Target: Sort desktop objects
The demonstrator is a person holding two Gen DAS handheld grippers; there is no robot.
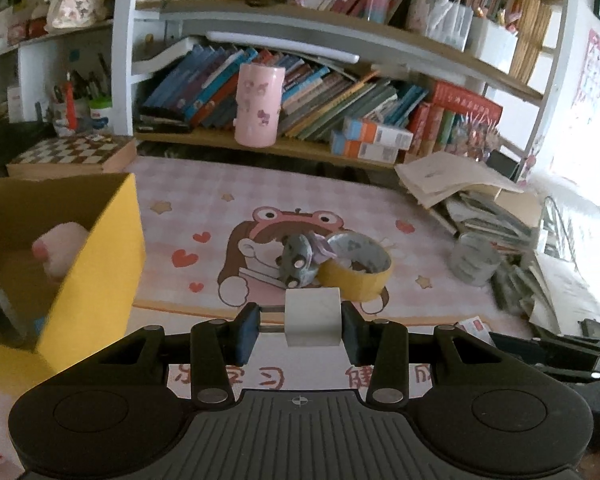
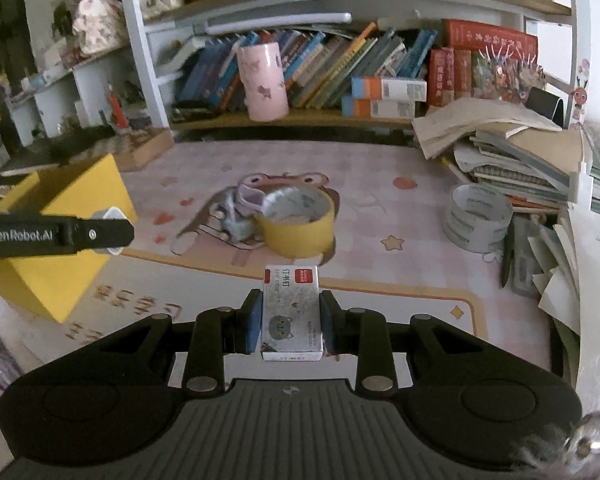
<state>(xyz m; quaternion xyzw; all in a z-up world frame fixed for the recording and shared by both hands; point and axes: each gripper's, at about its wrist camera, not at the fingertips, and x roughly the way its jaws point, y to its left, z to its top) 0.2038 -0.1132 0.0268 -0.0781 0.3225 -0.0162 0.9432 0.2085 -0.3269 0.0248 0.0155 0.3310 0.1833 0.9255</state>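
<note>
My left gripper (image 1: 300, 320) is shut on a small white block (image 1: 312, 314) and holds it in the air beside the open yellow box (image 1: 84, 264). In the right wrist view the left gripper (image 2: 112, 232) reaches in from the left, in front of the yellow box (image 2: 72, 236). My right gripper (image 2: 290, 312) is shut on a white staple box (image 2: 291, 312) with a red label, lifted above the desk mat. A yellow tape roll (image 2: 300, 228) and a grey toy (image 2: 236, 216) lie together on the pink mat (image 2: 400, 208), ahead of both grippers.
A pale pink soft thing (image 1: 60, 252) lies inside the yellow box. Stacked clear tape rolls (image 2: 478, 220) stand at the right beside a pile of papers and books (image 2: 520, 160). A pink cylinder (image 2: 264, 80) stands on the low bookshelf. A chessboard box (image 1: 72, 154) sits behind the yellow box.
</note>
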